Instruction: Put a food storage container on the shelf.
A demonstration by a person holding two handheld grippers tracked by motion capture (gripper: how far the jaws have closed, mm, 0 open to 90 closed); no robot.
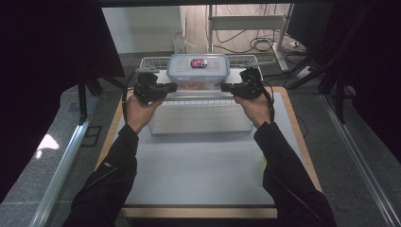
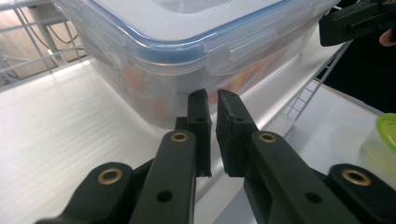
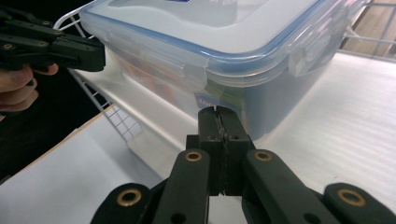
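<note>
A clear plastic box [image 1: 198,71] with a blue-edged clip lid stands at the far end of a white wire basket [image 1: 198,101]; orange contents show through its wall [image 2: 187,46]. My left gripper [image 1: 174,87] is at the box's left side and my right gripper [image 1: 223,87] at its right side, tips pointing inward at each other. In the left gripper view the jaws [image 2: 212,95] stand almost together just short of the box wall, with nothing seen between them. The right gripper [image 3: 218,111] has its jaws pressed flat together before the box [image 3: 224,42].
The basket rests on a white mat [image 1: 198,175] over a wood-edged table. A small green-lidded tub [image 2: 380,140] sits on the mat near the right forearm. A metal rack [image 1: 246,21] and floor cables lie beyond the table; dark screens stand at both sides.
</note>
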